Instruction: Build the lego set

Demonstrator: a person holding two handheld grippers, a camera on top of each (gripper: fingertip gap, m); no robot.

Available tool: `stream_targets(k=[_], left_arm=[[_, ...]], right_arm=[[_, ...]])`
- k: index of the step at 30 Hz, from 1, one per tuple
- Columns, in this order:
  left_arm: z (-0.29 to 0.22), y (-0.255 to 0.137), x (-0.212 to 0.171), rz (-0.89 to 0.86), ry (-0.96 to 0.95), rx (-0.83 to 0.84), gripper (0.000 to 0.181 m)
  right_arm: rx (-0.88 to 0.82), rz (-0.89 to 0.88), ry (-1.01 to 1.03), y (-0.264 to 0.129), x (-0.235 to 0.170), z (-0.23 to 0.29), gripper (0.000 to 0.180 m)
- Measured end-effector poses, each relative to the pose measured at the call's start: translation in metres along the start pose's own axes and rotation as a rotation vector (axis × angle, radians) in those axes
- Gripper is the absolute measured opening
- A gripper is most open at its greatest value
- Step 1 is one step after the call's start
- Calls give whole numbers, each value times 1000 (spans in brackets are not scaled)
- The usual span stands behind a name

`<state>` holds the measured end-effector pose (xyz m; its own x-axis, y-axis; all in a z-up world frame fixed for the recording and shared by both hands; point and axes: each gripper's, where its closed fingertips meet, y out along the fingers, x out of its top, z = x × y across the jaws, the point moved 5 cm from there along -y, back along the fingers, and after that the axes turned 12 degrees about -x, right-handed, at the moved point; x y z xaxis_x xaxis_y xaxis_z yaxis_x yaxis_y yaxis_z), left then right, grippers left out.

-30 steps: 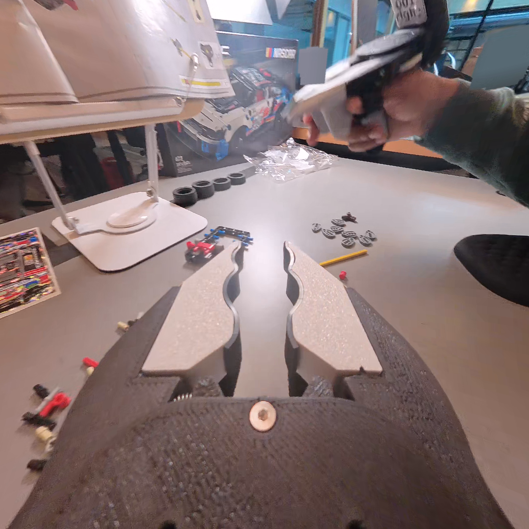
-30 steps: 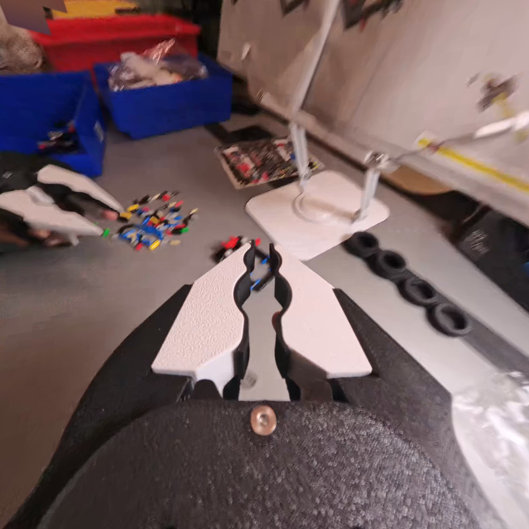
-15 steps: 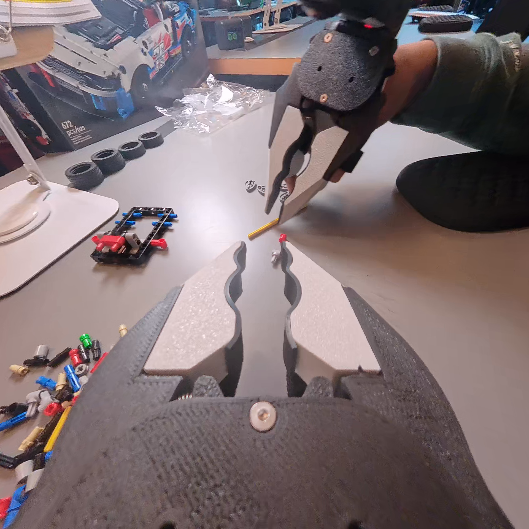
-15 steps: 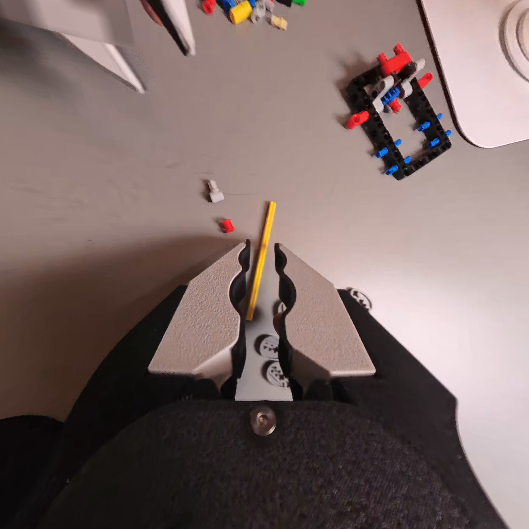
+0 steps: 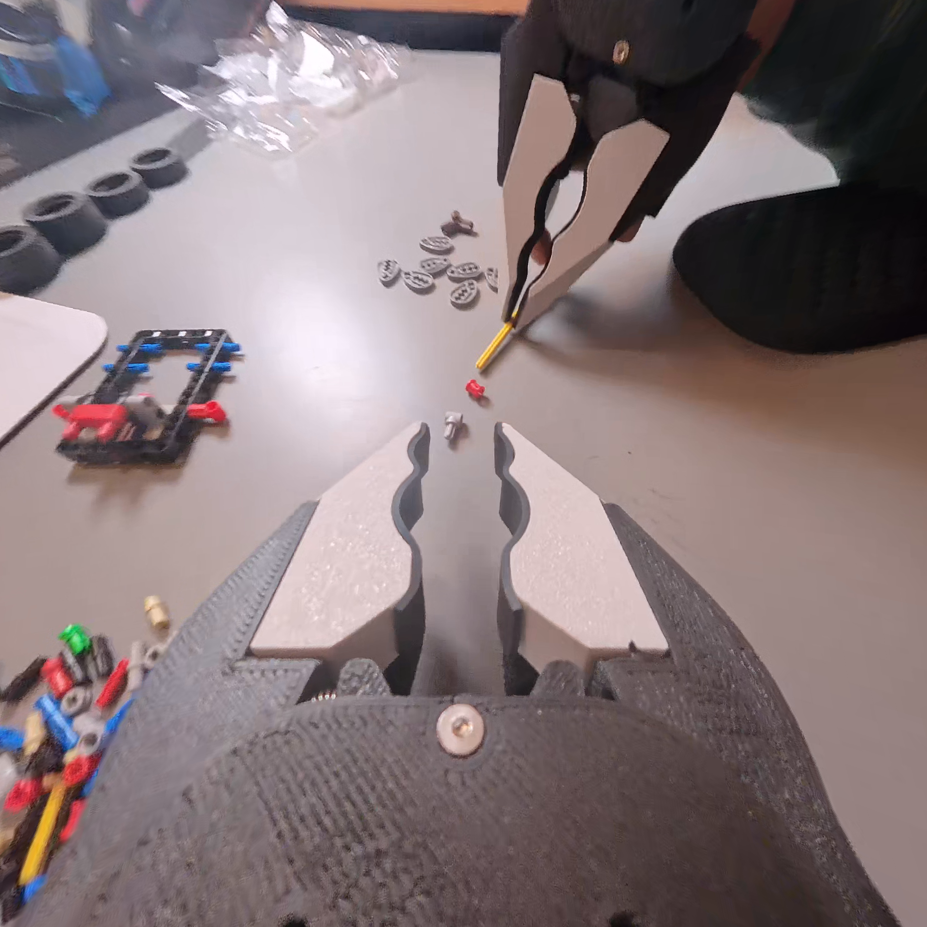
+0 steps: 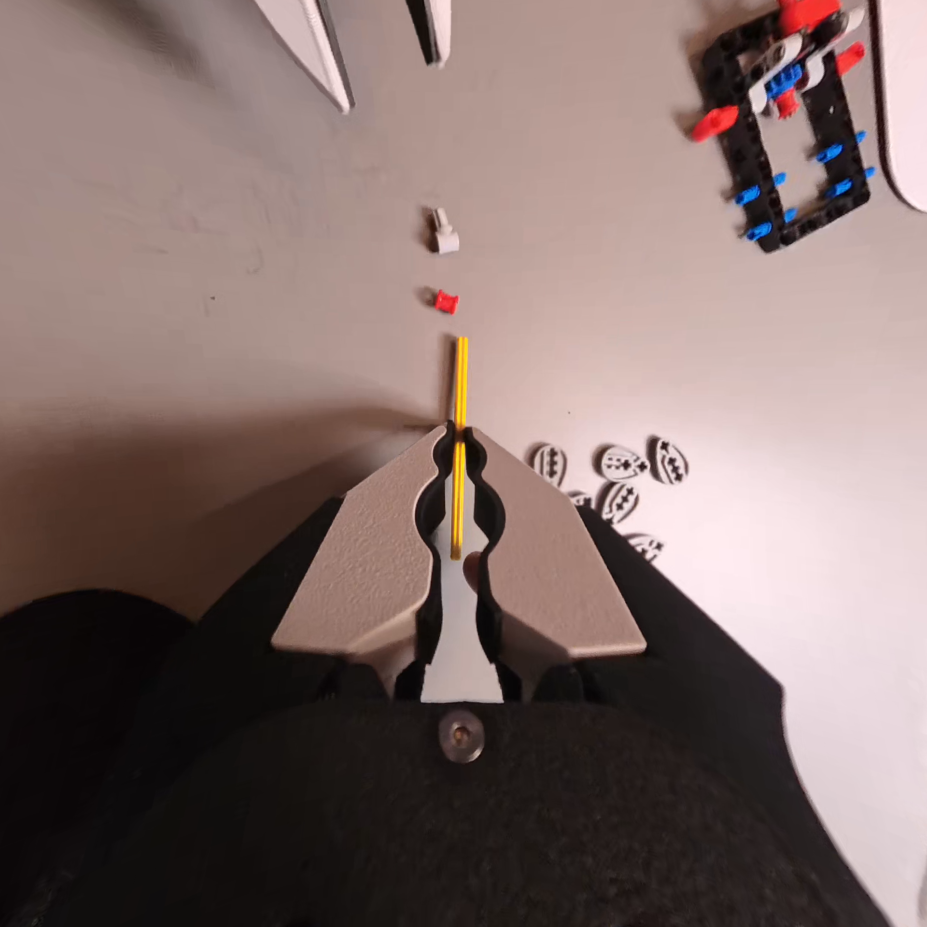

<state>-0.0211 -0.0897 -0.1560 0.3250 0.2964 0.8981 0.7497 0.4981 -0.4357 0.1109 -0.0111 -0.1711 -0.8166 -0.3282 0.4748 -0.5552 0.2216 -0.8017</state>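
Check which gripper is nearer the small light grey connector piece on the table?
Left. The left gripper is open with the small light grey connector piece just beyond its fingertips. The right gripper is farther off, shut on the thin yellow axle rod, with the small red bush between.

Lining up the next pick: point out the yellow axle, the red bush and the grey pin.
yellow axle (image 6: 461, 381), right wrist view, free shaft.
red bush (image 6: 446, 301), right wrist view, its body.
grey pin (image 5: 453, 422), left wrist view, its head.
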Motion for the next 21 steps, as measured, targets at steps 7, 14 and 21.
stream_targets(k=[7, 14, 21], left_arm=[[8, 48, 7, 221, 125, -160, 26], [12, 61, 9, 362, 175, -371, 22], [-2, 51, 0, 398, 212, -357, 9]], right_arm=[[14, -3, 25, -6, -7, 1, 1], [13, -18, 41, -7, -12, 8, 1], [33, -51, 45, -7, -11, 12, 1]])
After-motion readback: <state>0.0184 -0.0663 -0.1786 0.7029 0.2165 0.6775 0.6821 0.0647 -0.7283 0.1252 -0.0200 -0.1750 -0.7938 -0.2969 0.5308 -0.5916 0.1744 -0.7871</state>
